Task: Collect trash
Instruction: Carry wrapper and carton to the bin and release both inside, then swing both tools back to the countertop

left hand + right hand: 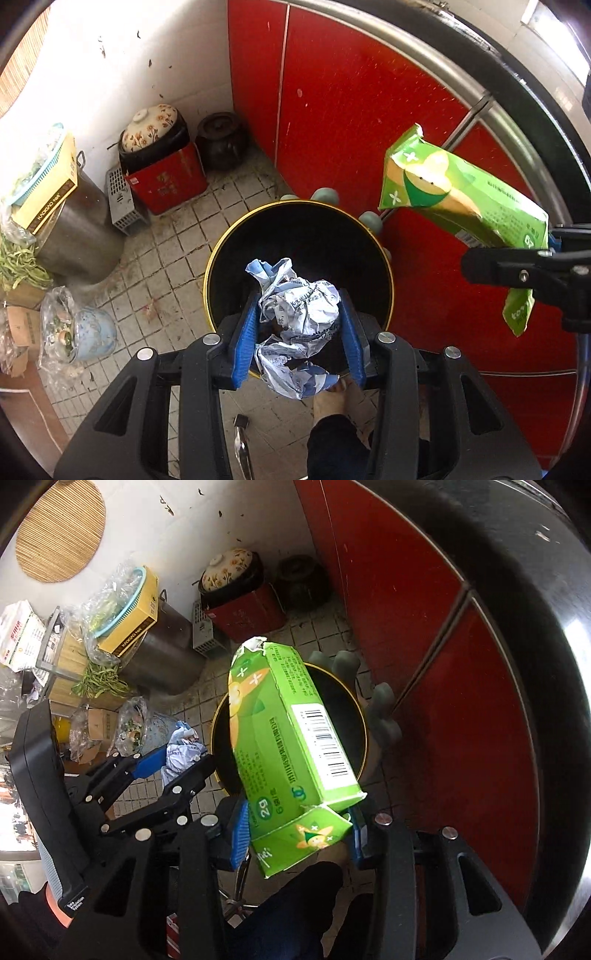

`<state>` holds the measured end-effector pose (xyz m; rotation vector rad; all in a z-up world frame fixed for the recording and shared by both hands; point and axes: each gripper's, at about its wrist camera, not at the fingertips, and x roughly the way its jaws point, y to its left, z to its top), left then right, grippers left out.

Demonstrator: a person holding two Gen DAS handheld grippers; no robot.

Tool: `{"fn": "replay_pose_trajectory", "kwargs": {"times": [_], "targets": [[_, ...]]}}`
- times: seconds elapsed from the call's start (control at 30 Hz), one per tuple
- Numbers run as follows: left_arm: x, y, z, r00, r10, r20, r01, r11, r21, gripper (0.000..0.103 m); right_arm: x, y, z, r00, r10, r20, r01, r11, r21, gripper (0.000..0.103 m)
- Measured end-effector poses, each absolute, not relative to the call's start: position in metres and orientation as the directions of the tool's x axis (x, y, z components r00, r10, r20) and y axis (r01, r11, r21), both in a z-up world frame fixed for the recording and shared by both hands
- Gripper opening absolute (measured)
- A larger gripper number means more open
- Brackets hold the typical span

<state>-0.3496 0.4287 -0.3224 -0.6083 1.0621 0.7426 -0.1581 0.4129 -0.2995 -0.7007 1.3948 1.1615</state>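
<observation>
A black round trash bin (295,229) with a gold rim stands on the tiled floor; it also shows in the right wrist view (343,701). My left gripper (300,325) is shut on a crumpled white and blue paper (299,310) and holds it over the bin's near rim. The left gripper (173,757) with the paper (181,749) shows left of the bin in the right wrist view. My right gripper (295,830) is shut on a green carton box (291,734), held above the bin. The box (461,199) shows at right in the left wrist view.
Red cabinet doors (351,110) stand behind and right of the bin. In the corner are a flowered pot (151,129) on a red box, a dark jar (219,138), a steel pot (81,229) and bags of vegetables (22,262). A bare foot (340,398) is near the bin.
</observation>
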Motion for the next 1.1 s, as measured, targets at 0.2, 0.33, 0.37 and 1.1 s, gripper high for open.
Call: {"fn": "replay_pose_trajectory", "kwargs": {"times": [0.2,0.33,0.37,1.1], "targets": [[-0.354,0.438,-0.331,0.302,0.22,-0.928,-0.778,0.62,-0.106,0.047,-0.164,0.433,-0.308,-0.184,0.194,-0.964,-0.919,0.312,0.239,0.046],[-0.354,0.438,-0.33,0.296,0.228,-0.928,-0.768,0.634,-0.089,0.057,-0.167,0.439,-0.309,-0.185,0.183,-0.965,-0.924,0.301,0.234,0.056],[-0.355,0.438,-0.329,0.295,0.232,-0.927,-0.768,0.635,-0.086,0.063,-0.167,0.439,-0.309,-0.184,0.178,-0.967,-0.926,0.299,0.232,0.061],[-0.21,0.276,-0.149,0.528,0.192,-0.827,-0.426,0.903,-0.062,0.094,-0.051,0.185,-0.073,0.181,0.46,-0.869,-0.801,0.581,0.141,0.088]]}}
